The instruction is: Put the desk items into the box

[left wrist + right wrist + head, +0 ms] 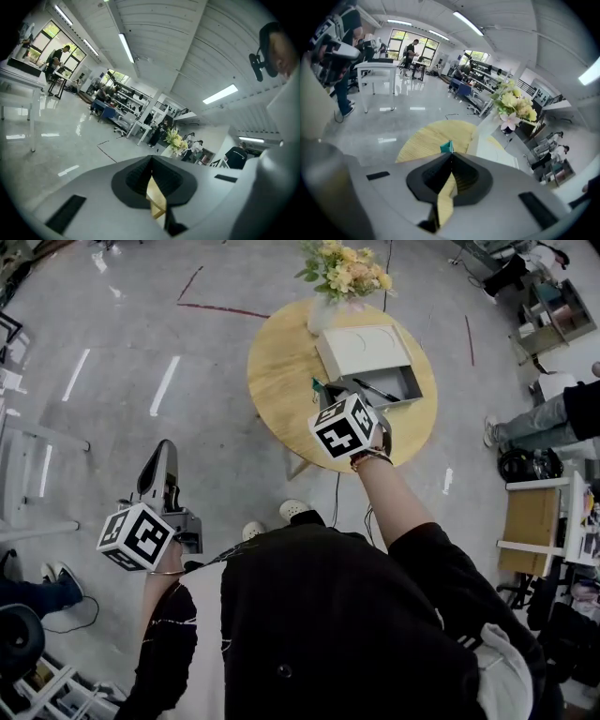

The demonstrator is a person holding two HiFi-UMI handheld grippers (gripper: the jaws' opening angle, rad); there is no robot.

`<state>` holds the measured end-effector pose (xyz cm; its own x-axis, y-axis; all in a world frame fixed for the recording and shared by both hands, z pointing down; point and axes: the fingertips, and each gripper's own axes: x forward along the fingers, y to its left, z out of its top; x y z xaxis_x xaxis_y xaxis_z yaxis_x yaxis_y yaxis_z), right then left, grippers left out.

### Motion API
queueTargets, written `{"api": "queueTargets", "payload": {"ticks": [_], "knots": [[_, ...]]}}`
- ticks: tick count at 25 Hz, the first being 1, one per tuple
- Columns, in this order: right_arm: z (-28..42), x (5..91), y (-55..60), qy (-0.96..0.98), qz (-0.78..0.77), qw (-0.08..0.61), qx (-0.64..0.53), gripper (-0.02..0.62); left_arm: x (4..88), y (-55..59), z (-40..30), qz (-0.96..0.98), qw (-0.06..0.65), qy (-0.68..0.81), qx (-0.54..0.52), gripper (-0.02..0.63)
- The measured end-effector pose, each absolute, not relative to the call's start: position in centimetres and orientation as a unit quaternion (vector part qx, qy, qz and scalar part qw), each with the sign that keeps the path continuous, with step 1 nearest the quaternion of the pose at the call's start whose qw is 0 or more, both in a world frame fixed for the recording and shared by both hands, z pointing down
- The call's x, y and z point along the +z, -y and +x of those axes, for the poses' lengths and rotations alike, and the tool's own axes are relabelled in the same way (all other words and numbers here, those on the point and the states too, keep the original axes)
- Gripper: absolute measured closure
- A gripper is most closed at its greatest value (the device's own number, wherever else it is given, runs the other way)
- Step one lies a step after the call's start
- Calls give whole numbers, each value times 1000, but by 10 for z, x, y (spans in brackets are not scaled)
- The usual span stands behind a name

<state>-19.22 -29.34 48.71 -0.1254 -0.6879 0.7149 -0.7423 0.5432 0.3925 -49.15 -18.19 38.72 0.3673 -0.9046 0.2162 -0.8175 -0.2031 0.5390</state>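
The right hand-held gripper [324, 394] is held over the near part of a round wooden counter [281, 362], its marker cube [343, 427] turned up toward the head camera. In the right gripper view its jaws are seen brought together, and a small teal item [446, 146] is seen standing out right at their tips, apparently pinched there. In the head view that teal item [318, 387] is found just beside the near left corner of a white box [361, 348]. The box is set on the far half of the counter with an open compartment turned toward the person. A dark pen [375, 390] is seen lying slantwise inside that compartment. A bunch of yellow flowers [342, 263] is placed at the far edge of the counter, just behind the box. The left hand-held gripper [165, 448] is held low at the person's left side, well apart from the counter and above the grey floor [141, 352]. In the left gripper view its jaws are seen closed on each other with nothing between them, and the gripper [151, 158] is pointed across the room, where the flowers [174, 139] are made out in the distance.
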Motion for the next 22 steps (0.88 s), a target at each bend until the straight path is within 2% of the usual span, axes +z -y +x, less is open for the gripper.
{"api": "queueTargets", "payload": {"ticks": [12, 22], "knots": [[-157, 464, 221, 726, 563, 378, 119, 588, 391, 199, -418, 838, 311, 446, -41, 595], [-101, 466, 194, 685, 618, 354, 153, 588, 423, 201, -370, 851, 345, 395, -14, 595]]}}
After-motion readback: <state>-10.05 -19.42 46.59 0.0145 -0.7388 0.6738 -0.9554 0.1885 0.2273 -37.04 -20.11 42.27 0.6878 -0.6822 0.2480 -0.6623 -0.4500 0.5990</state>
